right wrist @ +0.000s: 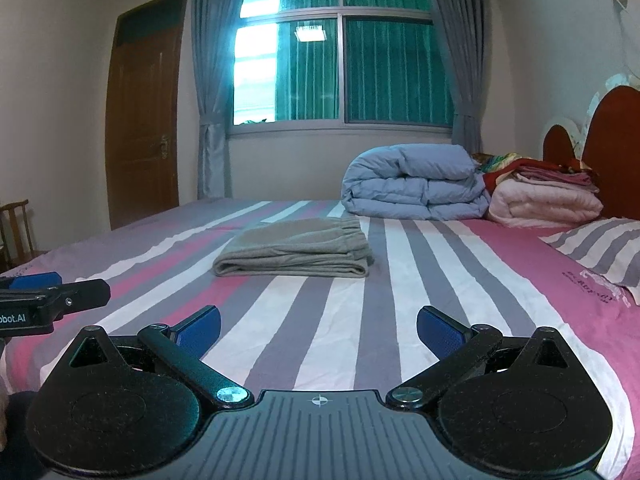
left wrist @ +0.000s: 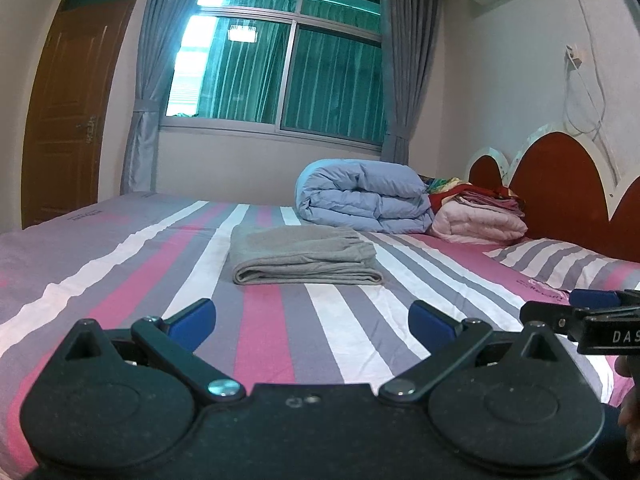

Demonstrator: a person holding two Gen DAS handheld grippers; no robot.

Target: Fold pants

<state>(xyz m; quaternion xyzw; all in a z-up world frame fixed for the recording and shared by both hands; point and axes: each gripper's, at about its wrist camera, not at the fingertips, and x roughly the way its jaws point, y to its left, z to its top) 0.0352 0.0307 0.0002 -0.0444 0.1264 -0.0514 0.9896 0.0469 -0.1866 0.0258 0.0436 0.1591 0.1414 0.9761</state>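
Grey pants (left wrist: 304, 255) lie on the striped bed sheet (left wrist: 280, 340), already a flat stacked bundle, well apart from both tongs and ahead of them toward the window. Long axis runs left to right across my view; the rounded fold edge faces me, the gathered waistband sits at the right end.

Left tongs (left wrist: 312, 322): blue pads spread wide, nothing between them, hovering over bare sheet. From this view the bundle lies almost dead ahead, a touch left of centre.

Right tongs (right wrist: 319, 326): also spread wide, empty. Here the pants (right wrist: 294, 253) lie ahead and slightly left.

So I judge the left tongs marginally better lined up on the bundle's middle, the right nearer the waistband end. Neither is clearly closer in reach; I cannot tell from these views.

Judgement: folding looks essentially complete. Any further move would mean a straight forward reach, each tong taking its own end of the long axis.

Blue duvet (left wrist: 362, 196) beyond, clear of the pants.
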